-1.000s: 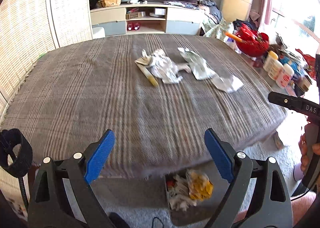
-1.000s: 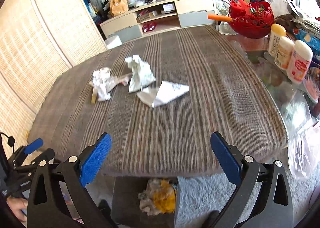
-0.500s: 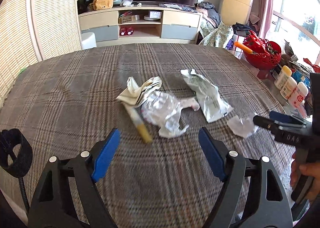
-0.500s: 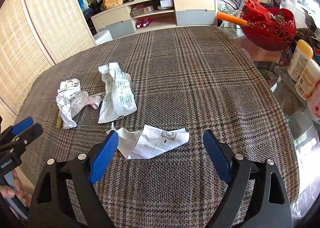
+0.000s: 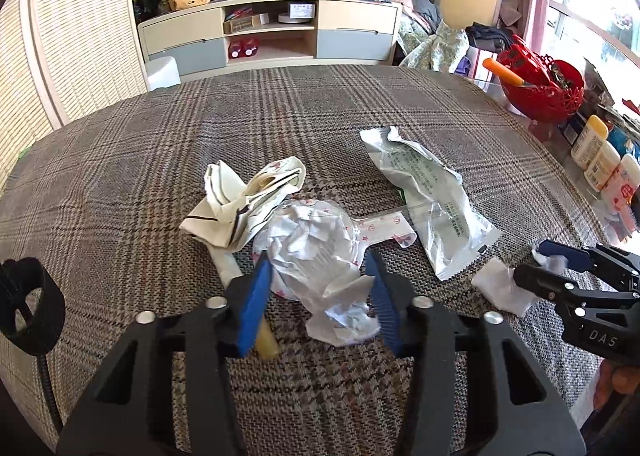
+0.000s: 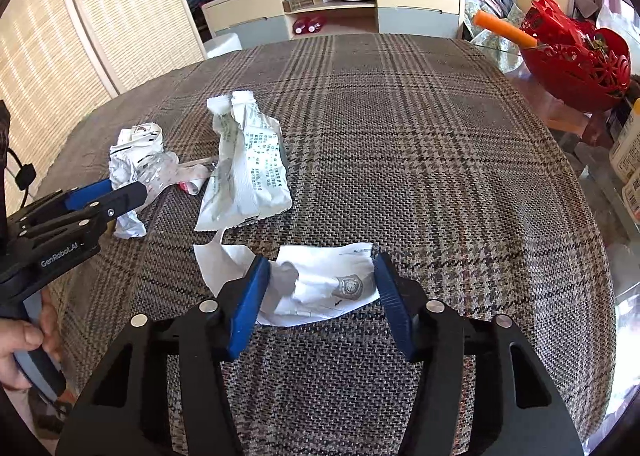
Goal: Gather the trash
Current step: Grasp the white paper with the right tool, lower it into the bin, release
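Observation:
Trash lies on a plaid-covered table point(image 5: 120, 184). My left gripper point(image 5: 318, 296) is open, its jaws on either side of a crumpled clear plastic wrapper point(image 5: 316, 252); a cream crumpled wrapper point(image 5: 240, 204) and a yellow stick point(image 5: 266, 340) lie beside it. A white printed packet point(image 5: 432, 200) lies to the right, also in the right wrist view point(image 6: 248, 172). My right gripper point(image 6: 318, 300) is open, its jaws around a torn white paper sheet point(image 6: 316, 284). The right gripper also shows in the left wrist view point(image 5: 540, 268), at the paper point(image 5: 500, 288).
A red basket point(image 6: 576, 68) with an orange-handled tool point(image 6: 504, 32) and several bottles point(image 5: 596, 160) stand on a glass side table at the right. A TV cabinet point(image 5: 272, 32) stands beyond the table. A woven screen point(image 5: 80, 28) is at the left.
Both grippers moved forward and down onto the table. The left jaws narrowed around the clear wrapper, and the right jaws narrowed around the white paper.

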`<state>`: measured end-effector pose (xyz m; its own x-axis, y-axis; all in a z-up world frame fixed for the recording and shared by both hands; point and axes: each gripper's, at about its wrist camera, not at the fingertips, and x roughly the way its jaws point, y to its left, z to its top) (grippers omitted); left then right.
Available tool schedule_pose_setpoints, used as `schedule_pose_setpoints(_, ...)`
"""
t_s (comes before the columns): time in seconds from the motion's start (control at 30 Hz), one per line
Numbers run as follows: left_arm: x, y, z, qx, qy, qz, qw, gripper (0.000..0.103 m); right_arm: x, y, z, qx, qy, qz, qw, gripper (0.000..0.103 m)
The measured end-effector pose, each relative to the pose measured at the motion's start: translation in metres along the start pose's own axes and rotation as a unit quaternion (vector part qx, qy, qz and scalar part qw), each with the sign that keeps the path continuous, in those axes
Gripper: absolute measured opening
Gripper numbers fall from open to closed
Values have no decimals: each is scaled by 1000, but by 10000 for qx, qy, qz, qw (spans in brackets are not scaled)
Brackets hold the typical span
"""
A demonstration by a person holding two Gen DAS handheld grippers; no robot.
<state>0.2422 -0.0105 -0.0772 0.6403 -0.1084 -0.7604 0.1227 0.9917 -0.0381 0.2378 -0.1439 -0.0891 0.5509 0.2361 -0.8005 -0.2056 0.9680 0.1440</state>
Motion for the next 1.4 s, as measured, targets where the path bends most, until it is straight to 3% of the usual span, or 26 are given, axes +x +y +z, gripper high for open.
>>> schedule_pose_setpoints(0.2, 0, 0, -4, 26, -17, 38, 10000, 22, -3, 10, -4, -323, 8, 80, 9994, 24)
schedule_pose_setpoints(0.4, -16, -4, -14, 210, -23, 72, 9998, 10, -9, 13, -12, -322, 66, 243, 9992, 21)
schedule_pose_setpoints(0.73, -74, -19, -37, 436, -132, -5, 9990, 10, -52, 19, -42, -236, -51, 416, 9988, 19)
schedule_pose_setpoints(0.87, -96, -24, -62, 419, -83, -56, 9991, 10, -72, 24, -59, -214, -146, 546, 9982, 19)
schedule_pose_setpoints(0.97, -107, -21, -84, 186, 28, -173, 9997, 10, -86, 29, -73, -242, -222, 483, 9983, 19)
schedule_pose_setpoints(1.17, -132, -24, -122, -128, 43, -429, 9990, 10, -105, 31, -106, 10, -236, 754, 9969, 19)
schedule_pose_setpoints(1.4, -152, -42, -177, -120, 59, -532, 9985, 10, -116, 39, -150, 39, -184, 867, 9961, 20)
